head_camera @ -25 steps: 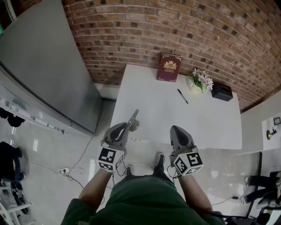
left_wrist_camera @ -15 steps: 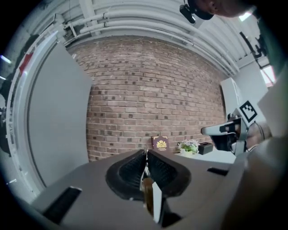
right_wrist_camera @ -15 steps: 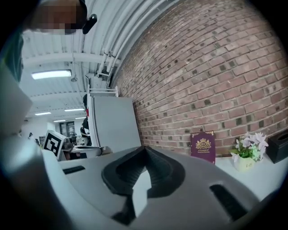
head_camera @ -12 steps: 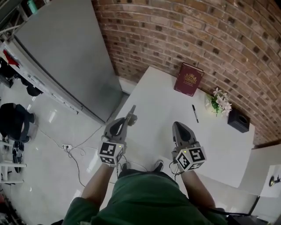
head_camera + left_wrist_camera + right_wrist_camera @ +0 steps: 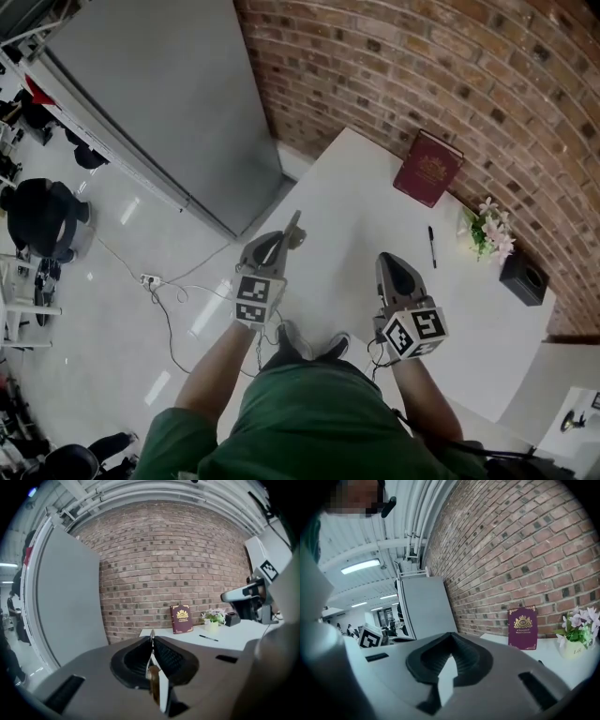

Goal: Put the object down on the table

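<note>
Holding a thin flat grey object (image 5: 293, 227) w/ a brownish patch near its base, the left gripper (image 5: 279, 246) has its jaws pressed shut on the object's near end. In the left gripper view we see the object (image 5: 156, 686) edge-on between the black pads, so we cannot say what kind of thing it is. Long axis: runs straight out from the jaws, away from the person, toward the red brick wall (image 5: 450, 66). The free end appears to project over the near-left corner of the white tabletop (image 5: 375, 211); height above the surface not readable. Right gripper (image 5: 392, 267): jaws closed on nothing, held beside the left one at the near edge, i.e. not involved.

We judge the set-down not yet done. The coming move calls for lowering the left gripper, then parting its jaws. Bare tabletop lies directly ahead of the object. Other items sit well apart, toward the wall:
- burgundy book w/ gold crest (image 5: 428, 169), propped upright against the brick
- black pen (image 5: 432, 247)
- small pot of pale flowers (image 5: 487, 232)
- black box (image 5: 523, 278)

Nothing obstructs. Main risk, in our view, is release too near the corner edge. A grey panel (image 5: 159, 94) stands left of the tabletop, and cables (image 5: 164, 291) trail on the floor.
</note>
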{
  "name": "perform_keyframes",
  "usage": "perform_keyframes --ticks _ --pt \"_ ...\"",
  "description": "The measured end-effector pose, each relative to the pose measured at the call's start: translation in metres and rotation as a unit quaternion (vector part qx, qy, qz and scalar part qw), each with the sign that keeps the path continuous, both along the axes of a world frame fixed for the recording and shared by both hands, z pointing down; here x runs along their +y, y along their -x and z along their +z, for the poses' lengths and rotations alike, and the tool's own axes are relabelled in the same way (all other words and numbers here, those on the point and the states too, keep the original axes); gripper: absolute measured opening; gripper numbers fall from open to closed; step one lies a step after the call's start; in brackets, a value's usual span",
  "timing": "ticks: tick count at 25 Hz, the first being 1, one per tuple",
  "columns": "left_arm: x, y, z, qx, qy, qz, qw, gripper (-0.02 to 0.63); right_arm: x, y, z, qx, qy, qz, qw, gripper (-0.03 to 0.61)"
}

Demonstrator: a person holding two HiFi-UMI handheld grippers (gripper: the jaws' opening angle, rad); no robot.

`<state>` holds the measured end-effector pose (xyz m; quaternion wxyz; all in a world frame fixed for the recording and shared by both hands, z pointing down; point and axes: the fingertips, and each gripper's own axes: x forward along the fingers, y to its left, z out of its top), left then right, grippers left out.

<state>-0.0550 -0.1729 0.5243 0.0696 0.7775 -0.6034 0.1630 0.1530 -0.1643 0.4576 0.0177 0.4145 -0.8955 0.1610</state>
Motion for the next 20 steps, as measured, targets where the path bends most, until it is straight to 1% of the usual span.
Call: perform_keyframes --ticks 3,6,11,14,17,20 --pt "-0.019 0.002 0.022 -0.009 0.017 0.008 0.9998 0.025 -0.003 -0.001 0.002 0.008 0.007 0.016 1.000 0.003" --pt "-0.036 0.004 0.044 -0.026 0.029 0.023 0.9990 0.025 -0.004 -0.004 0.008 0.019 0.012 0.033 0.999 0.003" --pt "-0.058 0.006 0.082 -0.045 0.056 0.051 0.9961 0.025 -0.001 -0.009 0.019 0.034 0.033 0.069 0.996 0.003" --pt "-0.069 0.005 0.101 -0.059 0.065 0.066 0.9939 0.025 0.005 -0.011 0.025 0.042 0.044 0.084 0.995 0.003" --pt "-0.080 0.002 0.118 -0.079 0.070 0.084 0.9908 0.025 0.011 -0.012 0.030 0.047 0.056 0.102 0.992 0.003" --pt "-0.091 -0.002 0.135 -0.112 0.071 0.099 0.9863 0.025 0.016 -0.010 0.035 0.051 0.067 0.110 0.990 0.002"
